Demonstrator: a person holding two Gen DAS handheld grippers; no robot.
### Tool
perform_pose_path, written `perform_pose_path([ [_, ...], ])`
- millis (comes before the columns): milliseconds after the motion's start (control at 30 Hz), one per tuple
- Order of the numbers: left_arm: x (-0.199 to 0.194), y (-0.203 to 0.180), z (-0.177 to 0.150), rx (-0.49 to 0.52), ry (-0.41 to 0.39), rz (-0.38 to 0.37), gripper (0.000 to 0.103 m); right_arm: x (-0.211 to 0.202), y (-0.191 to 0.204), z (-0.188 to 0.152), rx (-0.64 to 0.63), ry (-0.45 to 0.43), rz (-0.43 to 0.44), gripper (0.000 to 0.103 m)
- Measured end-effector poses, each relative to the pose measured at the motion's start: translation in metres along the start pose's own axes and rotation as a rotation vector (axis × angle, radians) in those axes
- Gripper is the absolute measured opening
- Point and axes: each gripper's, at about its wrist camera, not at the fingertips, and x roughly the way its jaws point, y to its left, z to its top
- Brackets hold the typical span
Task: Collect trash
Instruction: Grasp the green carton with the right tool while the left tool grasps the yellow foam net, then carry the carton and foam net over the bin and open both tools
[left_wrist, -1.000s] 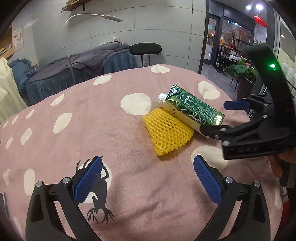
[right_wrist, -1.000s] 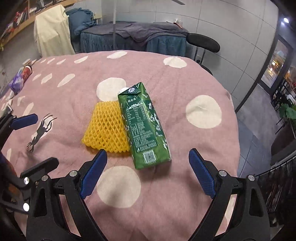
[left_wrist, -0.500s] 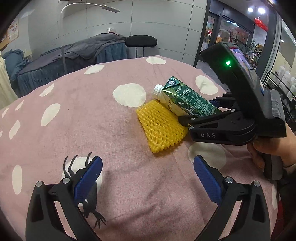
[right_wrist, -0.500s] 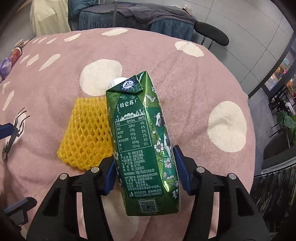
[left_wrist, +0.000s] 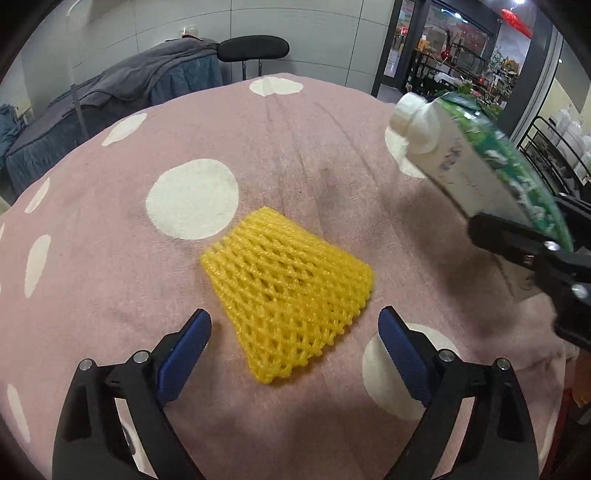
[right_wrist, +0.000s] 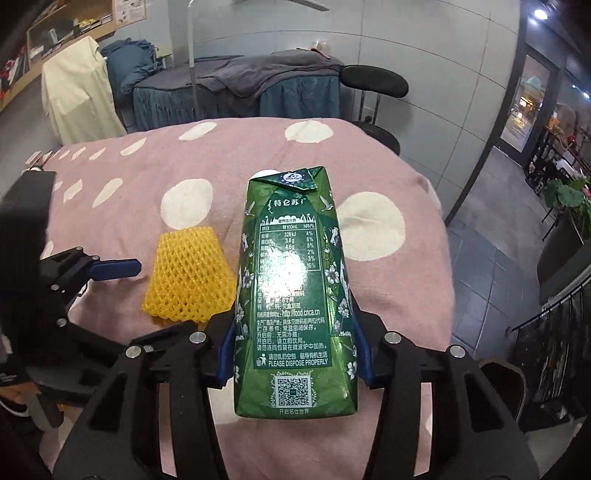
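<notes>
Right tongs carry the carton, left tongs line up on the yellow net.

Right gripper (right_wrist: 295, 356) has just been closing and now pinches the green milk carton (right_wrist: 293, 280) by its sides, lifted off the pink spotted cloth (left_wrist: 110, 258), long axis pointing away along the fingers. Left gripper (left_wrist: 293, 336) is spread wide, narrowing slightly, nothing between the pads; the yellow foam net (left_wrist: 288, 291) lies flat just ahead, its near edge between the fingertips, wider end toward the raised carton. Nothing blocks it.
</notes>
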Motion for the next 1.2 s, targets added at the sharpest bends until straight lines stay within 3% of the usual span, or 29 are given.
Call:
perform_pose_path([
  [200, 0.02, -0.018, 0.008, 0.062, 0.047, 0.041, 0.07, -0.022, -0.044, -0.017, 0.148, -0.038, -0.002, 0.05],
  [300, 0.021, -0.025, 0.011, 0.08, 0.055, 0.04, 0.055, -0.031, -0.067, -0.028, 0.219, -0.055, -0.033, 0.05],
  [367, 0.021, -0.031, 0.012, 0.101, 0.06, 0.035, 0.033, -0.037, -0.082, -0.036, 0.272, -0.067, -0.049, 0.05],
  [467, 0.017, -0.043, 0.01, 0.119, 0.04, 0.032, 0.029, -0.049, -0.101, -0.048, 0.339, -0.095, -0.054, 0.05],
  [633, -0.013, -0.066, 0.006, 0.174, -0.073, 0.05, 0.028, -0.077, -0.13, -0.074, 0.422, -0.167, -0.086, 0.05],
  [767, -0.041, -0.092, 0.003, 0.226, -0.151, 0.003, 0.028, -0.092, -0.152, -0.101, 0.476, -0.194, -0.12, 0.05],
  [900, -0.052, -0.124, 0.003, 0.268, -0.187, -0.072, 0.028, -0.093, -0.172, -0.131, 0.533, -0.168, -0.173, 0.05],
  [1033, -0.045, -0.159, 0.004, 0.297, -0.174, -0.156, 0.028, -0.085, -0.195, -0.163, 0.597, -0.12, -0.218, 0.05],
  [1200, -0.035, -0.193, 0.004, 0.351, -0.167, -0.201, 0.028, -0.063, -0.229, -0.203, 0.664, -0.044, -0.265, 0.05],
])
